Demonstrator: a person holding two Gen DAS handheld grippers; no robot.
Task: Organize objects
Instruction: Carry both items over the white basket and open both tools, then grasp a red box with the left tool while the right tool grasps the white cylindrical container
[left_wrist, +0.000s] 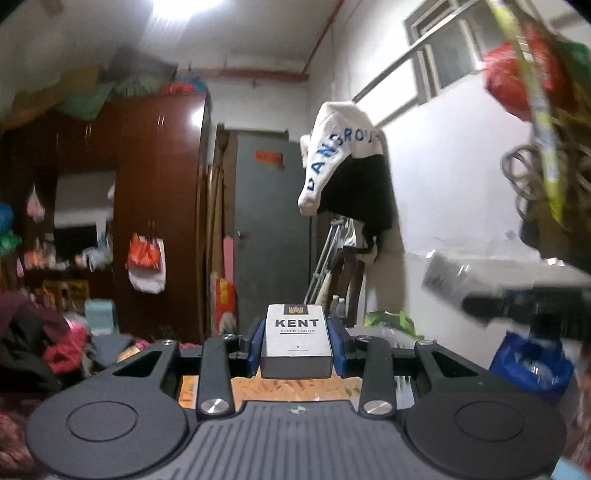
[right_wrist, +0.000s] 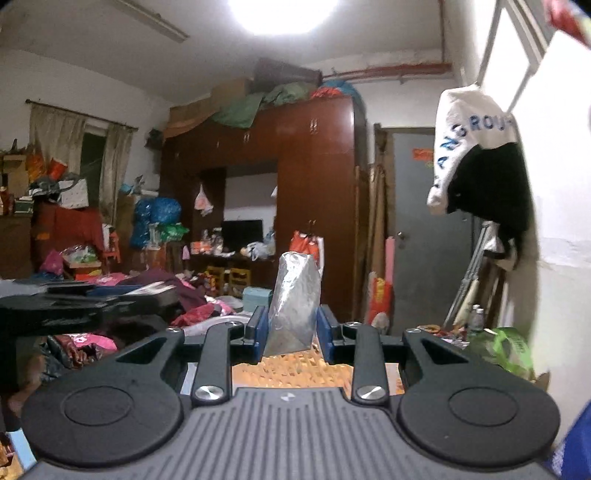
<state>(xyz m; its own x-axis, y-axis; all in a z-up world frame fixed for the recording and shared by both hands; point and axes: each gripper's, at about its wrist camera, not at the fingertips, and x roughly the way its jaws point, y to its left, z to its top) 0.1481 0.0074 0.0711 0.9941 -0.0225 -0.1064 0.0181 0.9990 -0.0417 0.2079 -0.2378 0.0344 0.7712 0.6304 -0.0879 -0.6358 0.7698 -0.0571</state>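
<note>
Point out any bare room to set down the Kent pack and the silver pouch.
Little shows. The orange patterned surface under both grippers looks bare. The left gripper holds the Kent pack; the right gripper holds the silver pouch. Left, the heap of clothes is crowded; right, the green bag and bottles crowd the wall.

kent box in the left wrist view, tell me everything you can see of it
The Kent box is a small white carton, apparently card, printed KENT SUPER LIGHTS in dark letters, with a dark crest band on top and a grey base. It looks closed and undamaged, stands upright facing the camera, held off any surface and clamped between the left tool's blue pads.
</note>
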